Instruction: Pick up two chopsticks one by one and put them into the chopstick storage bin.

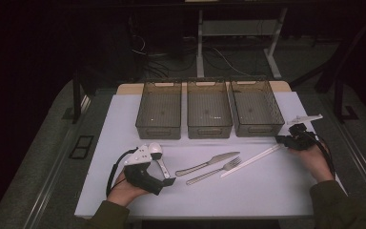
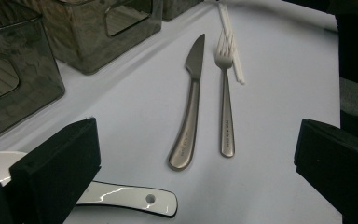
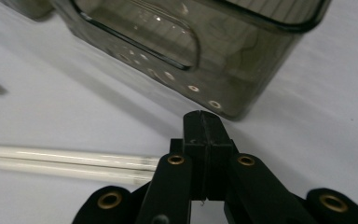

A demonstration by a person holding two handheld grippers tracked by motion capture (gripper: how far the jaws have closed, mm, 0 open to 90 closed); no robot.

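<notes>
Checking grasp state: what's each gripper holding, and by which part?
The right gripper is shut on the white chopsticks at their end. The left gripper is open, holding nothing.

The room is dark. Behind the white-topped table (image 1: pixel 124 114) stands a desk frame with 2 white legs (image 1: pixel 200 47), cables (image 1: pixel 147 57) trailing on the grey floor (image 1: pixel 52 157) beside it.
</notes>
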